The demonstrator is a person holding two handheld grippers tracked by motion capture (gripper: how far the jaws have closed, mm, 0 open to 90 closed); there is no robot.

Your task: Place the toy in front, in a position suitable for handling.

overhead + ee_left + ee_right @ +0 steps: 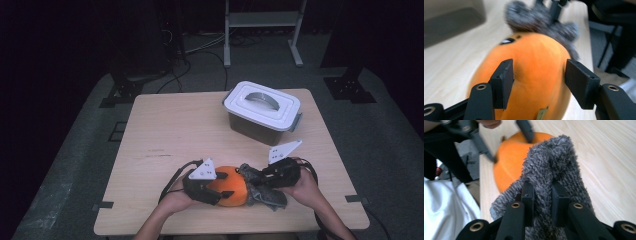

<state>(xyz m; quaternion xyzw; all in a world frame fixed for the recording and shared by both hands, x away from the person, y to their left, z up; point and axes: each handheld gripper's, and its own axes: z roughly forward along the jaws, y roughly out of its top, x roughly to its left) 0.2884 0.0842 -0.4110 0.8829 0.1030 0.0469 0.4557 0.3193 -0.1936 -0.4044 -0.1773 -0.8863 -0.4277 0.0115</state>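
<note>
1. Left gripper (537, 83) jaws straddle the orange plush toy (534, 75). One pad sits at the plush surface, the other shows a small gap, so this reads as open around the toy, not clamped.
2. Right gripper (542, 203) jaws are pinched tight on a fold of the grey fuzzy cloth (551, 167); fabric bunches up between the pads and spills over both sides.
3. High view: toy (231, 186) lies on the wooden table (175, 125) near the front edge, about mid-width, between both hands.
4. Cloth (262, 190) touches the toy's right side and drapes partly behind it; its top end sticks up past the toy in the left gripper view.
5. Left gripper (212, 186) comes at the toy from its left, left hand (175, 200) below it on the table edge.
6. Right gripper (260, 179) comes in from the right, right hand (302, 187) behind it, cable trailing off toward the table corner.
7. White-lidded storage box (262, 111) with grey handle sits at the far right of the table, lid on, well apart from the toy.
</note>
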